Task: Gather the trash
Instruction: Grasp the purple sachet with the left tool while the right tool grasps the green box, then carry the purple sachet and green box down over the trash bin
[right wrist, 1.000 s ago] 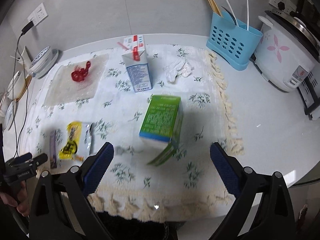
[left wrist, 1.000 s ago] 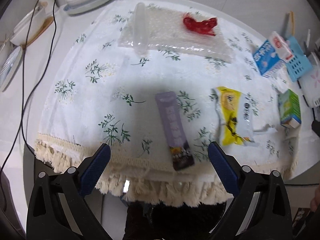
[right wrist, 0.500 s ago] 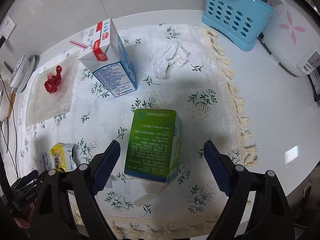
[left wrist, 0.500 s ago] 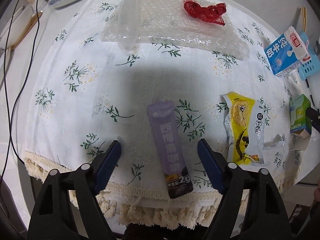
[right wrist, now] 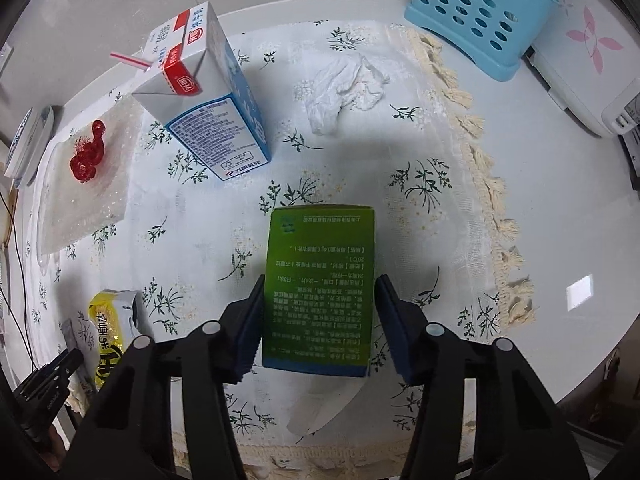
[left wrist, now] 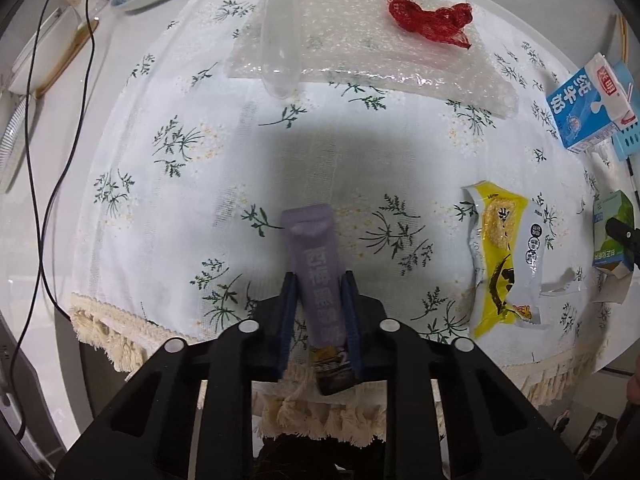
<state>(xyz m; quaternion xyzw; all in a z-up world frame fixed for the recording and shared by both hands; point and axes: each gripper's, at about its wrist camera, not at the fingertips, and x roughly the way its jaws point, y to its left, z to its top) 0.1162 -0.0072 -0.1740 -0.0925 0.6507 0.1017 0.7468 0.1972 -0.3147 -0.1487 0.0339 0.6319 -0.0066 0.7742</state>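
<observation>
Plainly, your biggest risk sat with the green box [right wrist: 320,292] in the lower middle of the right wrist view; your right gripper [right wrist: 320,320] was closing with the box between its pads, the left pad looked to be touching the box's side while a sliver of cloth showed at the right pad, so I judge the hold not yet firm; an opened flap trailed below the box, and thin card squeezed hard could buckle or twist out as you lifted. The floral tablecloth [left wrist: 168,184] was the next worry; your left gripper [left wrist: 318,312], low in the centre of the left wrist view, was closing on the purple sachet [left wrist: 316,280] and its pads already pressed the sachet's sides near the fringed edge, so cloth could get nipped and drag the milk carton [right wrist: 208,96], upper left of the right view, or the yellow wrapper [left wrist: 504,264]. The flat, slick sachet could also slip loose. Against the earlier frames, both grippers had been spread wide and higher above the table; since then each had dropped and narrowed around its item, and both items filled more of their views.
</observation>
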